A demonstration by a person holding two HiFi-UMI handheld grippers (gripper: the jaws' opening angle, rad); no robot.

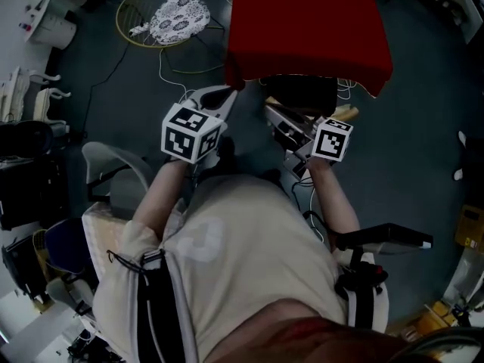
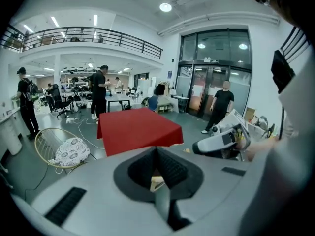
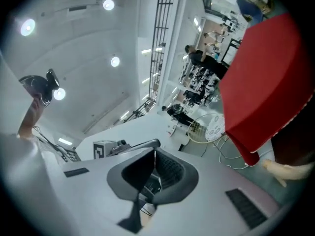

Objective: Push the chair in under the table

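Red cloth over the table (image 1: 306, 21), hanging down over its near edge. Dark chair (image 1: 301, 95) sits at that near edge, its far part under the cloth overhang and its near part out on the floor side.

Left gripper (image 1: 219, 97): near the table's near-left corner, left of the chair and apart from it. Jaws pressed together, nothing between them; the table shows beyond them in the left gripper view.

Right gripper (image 1: 281, 119): just on the near side of the chair, below the table's edge as the head view shows it. Contact with the chair cannot be told. Jaws also fully together and empty; its own view is tilted, with the table at upper right.

Round wire-frame seat with patterned cushion (image 1: 175, 17): on the floor left of the table, well apart. Loose white cables (image 1: 170, 70) run between it and the table.
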